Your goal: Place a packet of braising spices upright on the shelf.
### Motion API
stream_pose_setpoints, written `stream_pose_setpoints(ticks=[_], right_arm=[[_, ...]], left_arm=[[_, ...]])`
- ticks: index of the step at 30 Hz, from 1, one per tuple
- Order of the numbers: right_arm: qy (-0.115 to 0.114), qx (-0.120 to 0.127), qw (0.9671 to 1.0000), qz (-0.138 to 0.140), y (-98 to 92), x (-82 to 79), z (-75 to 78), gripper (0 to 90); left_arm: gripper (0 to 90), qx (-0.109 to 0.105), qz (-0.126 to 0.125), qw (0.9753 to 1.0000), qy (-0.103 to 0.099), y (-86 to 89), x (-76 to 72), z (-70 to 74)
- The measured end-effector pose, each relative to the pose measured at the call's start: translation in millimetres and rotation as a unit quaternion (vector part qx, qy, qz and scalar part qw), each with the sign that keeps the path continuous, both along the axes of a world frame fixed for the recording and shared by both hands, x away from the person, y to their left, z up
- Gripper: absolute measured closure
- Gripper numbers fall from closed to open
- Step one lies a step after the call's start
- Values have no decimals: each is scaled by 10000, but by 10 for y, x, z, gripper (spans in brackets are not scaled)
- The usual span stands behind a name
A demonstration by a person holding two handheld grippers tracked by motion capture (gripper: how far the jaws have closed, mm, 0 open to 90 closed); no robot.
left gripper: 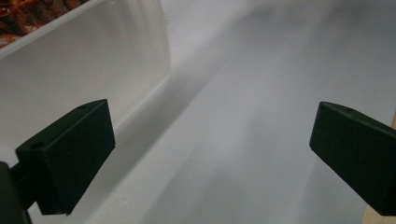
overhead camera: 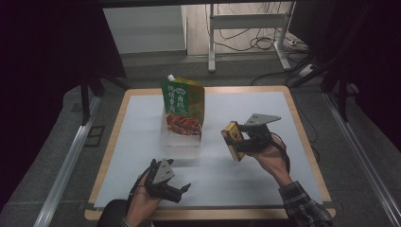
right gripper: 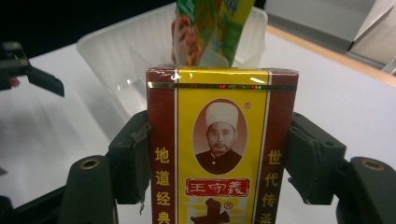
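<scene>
High view — right gripper (overhead camera: pixel 235 140) clamps yellow box (overhead camera: pixel 232 140), just beside clear tub (overhead camera: pixel 181 140) edge.

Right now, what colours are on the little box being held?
The box is yellow with dark red side bands, clearest in the right gripper view, clamped by the right gripper.

A wood-edged table (overhead camera: pixel 118 124) carries a white mat (overhead camera: pixel 265 113). 1 clear tub (overhead camera: pixel 182 140) sits on the mat, left of centre, toward the far side.
</scene>
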State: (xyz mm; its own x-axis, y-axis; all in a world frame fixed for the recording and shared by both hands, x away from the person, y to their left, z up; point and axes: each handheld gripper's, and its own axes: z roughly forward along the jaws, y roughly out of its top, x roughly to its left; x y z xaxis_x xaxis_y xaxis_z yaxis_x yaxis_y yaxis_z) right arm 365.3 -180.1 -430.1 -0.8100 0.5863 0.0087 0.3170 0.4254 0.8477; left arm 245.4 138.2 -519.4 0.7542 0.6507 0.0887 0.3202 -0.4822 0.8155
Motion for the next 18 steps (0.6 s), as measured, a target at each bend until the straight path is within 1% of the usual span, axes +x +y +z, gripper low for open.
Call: stream_pose_setpoints(ticks=[5,12,14,18], right_arm=[[-116,117,9998,58,102,2,32,325],[-267,507,9983,105,234,56,74,325],[-322,584,9977,128,266,68,84,325],[-350,714,9967,158,332,94,100,325]], left_arm=[[0,3,12,10000,7,12,-16,-1],[0,20,27,10000,39,25,-31,-8],[0,25,25,10000,43,24,-34,-10],[0,39,24,10000,43,18,-38,-13]])
